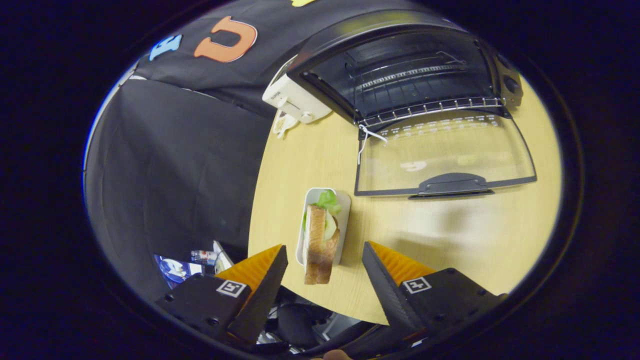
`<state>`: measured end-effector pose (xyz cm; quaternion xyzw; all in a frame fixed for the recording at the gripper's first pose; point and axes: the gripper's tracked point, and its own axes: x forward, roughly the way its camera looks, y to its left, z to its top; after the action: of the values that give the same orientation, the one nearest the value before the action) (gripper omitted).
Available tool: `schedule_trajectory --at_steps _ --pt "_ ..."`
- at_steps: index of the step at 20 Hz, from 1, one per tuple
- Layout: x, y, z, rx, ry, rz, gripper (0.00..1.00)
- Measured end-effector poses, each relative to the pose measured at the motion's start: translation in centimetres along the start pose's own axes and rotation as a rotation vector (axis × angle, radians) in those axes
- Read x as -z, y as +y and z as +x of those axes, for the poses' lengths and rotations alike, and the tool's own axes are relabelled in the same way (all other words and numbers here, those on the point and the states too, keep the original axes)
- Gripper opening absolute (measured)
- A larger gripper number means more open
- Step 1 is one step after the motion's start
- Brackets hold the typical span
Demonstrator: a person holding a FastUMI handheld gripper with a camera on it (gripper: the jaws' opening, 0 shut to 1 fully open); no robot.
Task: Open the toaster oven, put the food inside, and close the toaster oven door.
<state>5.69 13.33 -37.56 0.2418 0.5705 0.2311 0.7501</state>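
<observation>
Pale wood counter [440, 235] carried the sandwich [319, 243] on its tray [343, 210], long axis running straight ahead between the wide-open, empty tongs [324, 260], with the open toaster oven [400, 75] beyond.

We look from the camera riding on the gripper [324, 265], forward along its two spread fingers, tilted down from above the table [450, 235]. Sandwich [319, 245] sits near, just ahead and between the fingers. Toaster oven [410, 75] lies farther off, beyond them, its door [445, 150] folded down toward us. Booth wall hangs beside the table edge.
</observation>
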Motion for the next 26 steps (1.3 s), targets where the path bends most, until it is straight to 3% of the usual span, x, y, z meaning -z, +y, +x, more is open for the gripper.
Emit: schedule_trajectory --at_steps 4,11,15,19,22,26 --pt "1.0 0.7 1.9 -0.017 0.059 0.007 0.86" --pt "1.2 1.2 1.6 -0.014 0.084 0.001 0.37" --pt "0.5 3.6 -2.2 -0.089 0.047 -0.013 0.33" --pt "-3.3 3.8 -7.6 -0.152 -0.094 0.078 0.33" --pt "-7.0 1.1 -10.8 -0.135 -0.243 0.161 0.32" --pt "-11.1 -3.0 -11.6 -0.126 -0.395 0.278 0.32"
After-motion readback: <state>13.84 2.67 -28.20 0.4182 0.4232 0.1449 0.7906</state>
